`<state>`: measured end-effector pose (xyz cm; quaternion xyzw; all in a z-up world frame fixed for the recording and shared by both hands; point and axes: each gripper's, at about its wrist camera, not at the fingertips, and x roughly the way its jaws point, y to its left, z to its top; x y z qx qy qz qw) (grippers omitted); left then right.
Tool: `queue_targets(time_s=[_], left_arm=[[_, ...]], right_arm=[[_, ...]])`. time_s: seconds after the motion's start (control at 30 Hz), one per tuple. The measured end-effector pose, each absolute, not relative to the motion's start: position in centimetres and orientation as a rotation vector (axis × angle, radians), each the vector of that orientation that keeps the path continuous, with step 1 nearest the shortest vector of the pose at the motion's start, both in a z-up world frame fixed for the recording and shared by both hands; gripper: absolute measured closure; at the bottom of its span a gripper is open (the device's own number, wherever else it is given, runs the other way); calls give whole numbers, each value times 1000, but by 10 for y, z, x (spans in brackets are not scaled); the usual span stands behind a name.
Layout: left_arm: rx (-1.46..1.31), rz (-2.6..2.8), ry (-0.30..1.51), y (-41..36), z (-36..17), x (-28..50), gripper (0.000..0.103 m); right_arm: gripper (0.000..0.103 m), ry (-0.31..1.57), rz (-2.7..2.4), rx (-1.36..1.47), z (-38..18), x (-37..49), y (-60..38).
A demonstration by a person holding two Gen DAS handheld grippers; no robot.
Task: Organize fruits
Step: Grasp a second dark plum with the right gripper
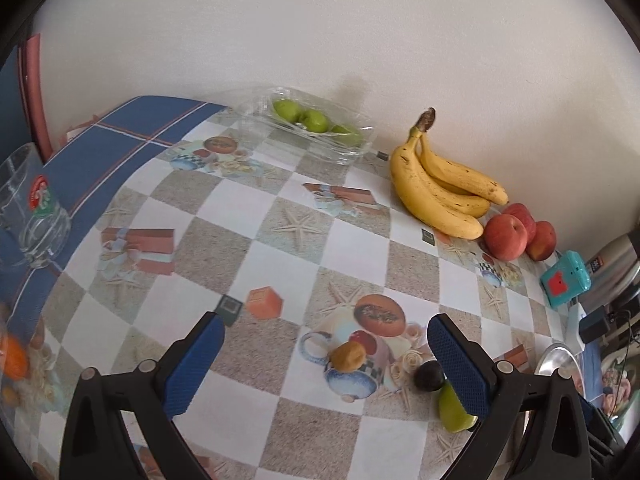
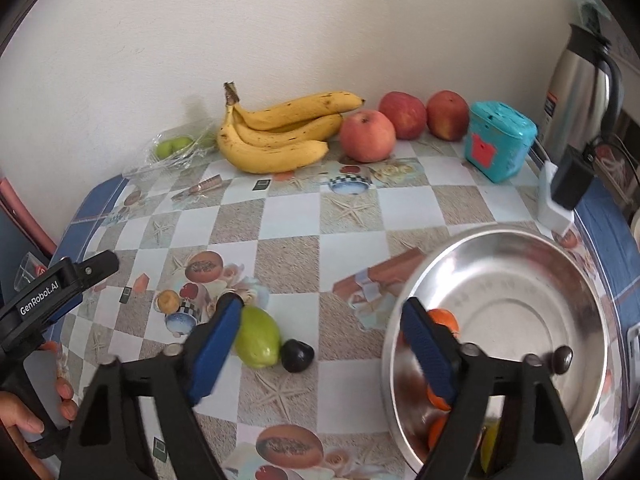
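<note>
A green mango [image 2: 257, 337] and a dark plum [image 2: 296, 355] lie side by side on the patterned tablecloth, left of a steel bowl [image 2: 520, 256] that holds oranges [image 2: 445, 320]. My right gripper [image 2: 320, 350] is open and empty above them, its left finger beside the mango. My left gripper [image 1: 326, 364] is open and empty; the plum [image 1: 428, 376] and mango [image 1: 452, 406] sit by its right finger. A banana bunch [image 2: 280, 136] and three red apples [image 2: 367, 136] lie by the wall. Green fruits rest in a clear tray [image 1: 308, 128].
A teal box [image 2: 498, 146], a steel thermos [image 2: 580, 92] and a black charger [image 2: 570, 184] stand at the right. A glass jar [image 1: 34, 208] stands at the left table edge. An orange [image 1: 14, 360] lies at the far left.
</note>
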<state>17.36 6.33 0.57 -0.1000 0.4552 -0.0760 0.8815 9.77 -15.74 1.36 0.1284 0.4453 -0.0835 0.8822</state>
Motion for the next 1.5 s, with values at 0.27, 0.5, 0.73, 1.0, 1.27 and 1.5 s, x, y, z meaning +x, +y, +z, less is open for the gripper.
queue_targets(time_s=[0.27, 0.5, 0.73, 1.0, 1.27, 1.5], left_arm=[[-205, -161, 1014, 52, -11, 183, 9], [-262, -184, 1059, 51, -22, 191, 21], [-312, -199, 1097, 53, -28, 195, 31], [-396, -196, 1134, 68, -37, 199, 32], [-411, -222, 1159, 64, -41, 200, 33], [-366, -215, 1177, 58, -44, 201, 39]], right_arm=[[38, 1018, -103, 265, -2, 129, -139], [51, 1125, -19, 246, -13, 155, -126], [62, 1204, 50, 161, -17, 176, -110], [62, 1260, 90, 59, -29, 189, -90], [66, 1297, 114, -70, -39, 198, -66], [72, 1329, 118, -154, -50, 200, -57]])
